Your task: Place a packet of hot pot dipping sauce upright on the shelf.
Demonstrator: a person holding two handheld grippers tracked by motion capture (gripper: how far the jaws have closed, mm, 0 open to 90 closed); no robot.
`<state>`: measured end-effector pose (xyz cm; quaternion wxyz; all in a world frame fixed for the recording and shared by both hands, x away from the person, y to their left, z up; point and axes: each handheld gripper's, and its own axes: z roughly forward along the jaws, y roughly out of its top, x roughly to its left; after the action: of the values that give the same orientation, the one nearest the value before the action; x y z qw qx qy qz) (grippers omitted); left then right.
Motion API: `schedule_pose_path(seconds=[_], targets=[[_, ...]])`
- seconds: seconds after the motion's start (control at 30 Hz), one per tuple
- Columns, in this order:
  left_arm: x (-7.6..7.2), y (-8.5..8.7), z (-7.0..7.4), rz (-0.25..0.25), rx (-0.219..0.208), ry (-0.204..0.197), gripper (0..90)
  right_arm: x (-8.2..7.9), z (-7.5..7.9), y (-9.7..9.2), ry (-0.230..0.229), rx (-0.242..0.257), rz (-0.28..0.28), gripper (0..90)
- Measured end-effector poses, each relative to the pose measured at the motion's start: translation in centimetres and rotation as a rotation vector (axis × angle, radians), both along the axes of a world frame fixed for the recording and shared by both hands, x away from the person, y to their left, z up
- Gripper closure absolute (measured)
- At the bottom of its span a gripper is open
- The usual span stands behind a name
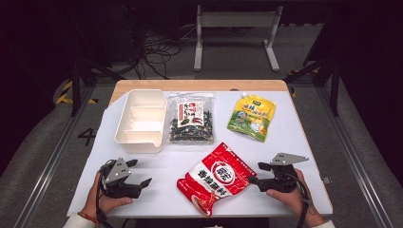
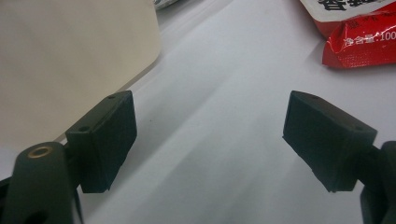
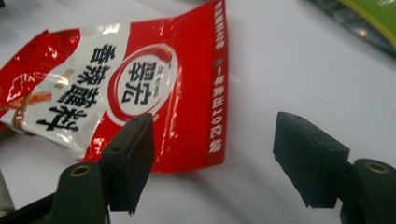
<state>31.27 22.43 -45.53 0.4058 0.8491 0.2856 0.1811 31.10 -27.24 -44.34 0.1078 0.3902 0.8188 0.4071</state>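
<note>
Covering most of the frame, the white tabletop (image 1: 294, 142) is left bare along its lower edge. At lower centre the crinkled red-and-white foil snack pouch (image 1: 216, 177) lies flat, its right edge beside the spread, empty right gripper (image 1: 257, 174). At lower left, the left gripper (image 1: 141, 173) is spread, empty.

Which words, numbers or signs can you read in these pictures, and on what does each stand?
"香辣蘸料": red packet, big black characters.
"翠宏", probably: its round red logo.
"净含量:100", cut off: the packet's corner in the left gripper view.
"4": floor marking.
Too small to read: print on the yellow-green pouch and the dark snack bag.
</note>
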Motion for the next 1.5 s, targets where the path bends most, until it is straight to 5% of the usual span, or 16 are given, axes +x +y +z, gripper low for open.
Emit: schedule_pose_path(seconds=[0.27, 0.4, 0.53, 0.67, 0.93, 1.1, 1.3, 1.5], targets=[[0.3, -0.8, 0.2, -0.03, 0.0, -0.003, 18.2, 0.2, -1.1, 0.9, 0.059, 0.011, 0.043, 33.4], [0.5, -1.2, 0.3, -0.044, 0.0, 0.002, 18.1, 0.2, -1.2, 1.1, 0.074, 0.038, 0.064, 43.9], [0.7, -2.3, 0.1, -0.072, 0.035, 0.006, 17.8, 0.4, -1.5, 2.0, 0.068, 0.043, 0.105, 69.3], [1.1, -3.5, 0.2, -0.111, 0.03, 0.026, 17.9, 1.3, -1.3, 2.6, 0.051, 0.073, 0.127, 84.4], [1.9, -6.3, 0.3, -0.195, -0.017, 0.085, 19.9, 2.4, -0.2, 4.2, -0.028, 0.065, 0.165, 89.6], [2.8, -8.5, 0.2, -0.257, -0.064, 0.155, 19.7, 2.2, 1.7, 5.3, -0.147, 0.07, 0.195, 89.8], [3.4, -9.7, 0.1, -0.274, -0.044, 0.161, 18.9, 2.0, 3.0, 6.1, -0.227, 0.076, 0.22, 89.8], [3.8, -10.7, 0.0, -0.304, -0.072, 0.186, 23.0, 1.9, 4.0, 7.1, -0.293, 0.089, 0.243, 89.8]])
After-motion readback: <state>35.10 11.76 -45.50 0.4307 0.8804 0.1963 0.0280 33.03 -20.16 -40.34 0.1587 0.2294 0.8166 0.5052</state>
